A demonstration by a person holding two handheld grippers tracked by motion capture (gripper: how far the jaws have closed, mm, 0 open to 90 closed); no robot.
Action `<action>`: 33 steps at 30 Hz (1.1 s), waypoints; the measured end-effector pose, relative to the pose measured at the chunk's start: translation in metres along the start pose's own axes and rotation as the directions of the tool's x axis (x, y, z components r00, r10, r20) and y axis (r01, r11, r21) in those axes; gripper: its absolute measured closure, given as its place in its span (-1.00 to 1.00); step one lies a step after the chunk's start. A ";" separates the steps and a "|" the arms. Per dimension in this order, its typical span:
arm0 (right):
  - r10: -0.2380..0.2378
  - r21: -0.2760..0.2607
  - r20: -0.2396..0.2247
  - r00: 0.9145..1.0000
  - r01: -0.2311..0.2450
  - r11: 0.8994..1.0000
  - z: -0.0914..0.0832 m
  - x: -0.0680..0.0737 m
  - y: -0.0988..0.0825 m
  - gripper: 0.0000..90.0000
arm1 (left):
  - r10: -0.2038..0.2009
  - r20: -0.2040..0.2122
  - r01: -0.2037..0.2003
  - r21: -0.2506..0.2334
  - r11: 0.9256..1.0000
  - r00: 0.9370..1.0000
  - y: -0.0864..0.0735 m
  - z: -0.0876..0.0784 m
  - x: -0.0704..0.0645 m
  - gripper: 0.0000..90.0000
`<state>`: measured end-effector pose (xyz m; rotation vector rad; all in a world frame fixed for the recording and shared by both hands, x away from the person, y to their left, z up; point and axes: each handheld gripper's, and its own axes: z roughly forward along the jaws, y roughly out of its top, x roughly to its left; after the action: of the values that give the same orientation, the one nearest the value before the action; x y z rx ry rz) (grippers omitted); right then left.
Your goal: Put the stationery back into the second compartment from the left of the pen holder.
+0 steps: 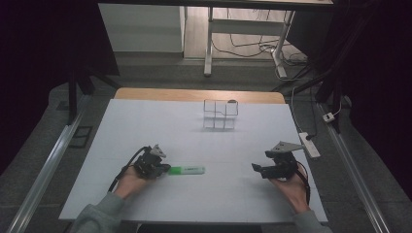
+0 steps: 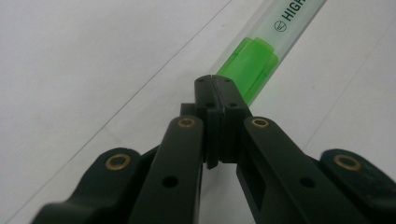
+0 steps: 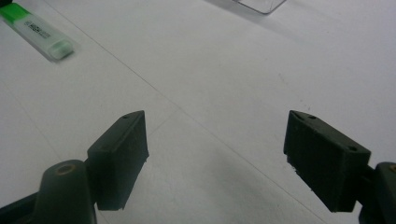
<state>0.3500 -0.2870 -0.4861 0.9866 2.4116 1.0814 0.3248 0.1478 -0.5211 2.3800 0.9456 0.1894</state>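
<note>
Now, at the table: left gripper [image 1: 160, 168] sits low on the white table [image 1: 145, 126], its jaws pressed together with no gap between them. Green highlighter [image 1: 187, 170] lies flat just ahead of those closed tips, running away from them toward the other hand. In the left gripper view the highlighter [image 2: 261, 56] has its green end right at the jaw tips, touching or nearly so; cannot tell whether any of it is pinched. It looks more like the tips are butted against the pen's end than clamped on it.

Right gripper [image 1: 262, 170] is well apart, off the pen's far end, jaws spread wide and holding nothing. From the right gripper view the highlighter [image 3: 37, 30] lies far ahead and to the left of the open jaws.

Clear compartment box [image 1: 221, 114] stands well beyond both grippers, near the table's far edge.

Judgement: the step in hand is the approach or pick of the highlighter. Next move likely calls for the left jaws to part, straddle the barrel, then close and lift, with the box a probable destination.
</note>
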 end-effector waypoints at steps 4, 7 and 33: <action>-0.004 0.004 0.001 1.000 0.004 1.000 0.001 0.000 0.000 -0.52 | 0.018 0.007 -0.018 -0.005 1.000 1.000 0.007 0.005 -0.007 0.97; -0.003 0.004 -0.001 1.000 0.003 1.000 0.001 0.000 0.000 -0.52 | 0.025 0.012 -0.025 -0.011 1.000 1.000 0.011 0.009 -0.011 0.97; 0.002 0.003 -0.007 1.000 -0.002 1.000 0.000 -0.001 -0.001 -0.52 | 0.018 0.008 -0.018 -0.071 0.997 1.000 0.015 0.004 -0.008 0.93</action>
<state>0.3507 -0.2880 -0.4865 0.9882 2.4191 1.0839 0.3293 0.1314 -0.5153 2.3231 0.8990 0.2154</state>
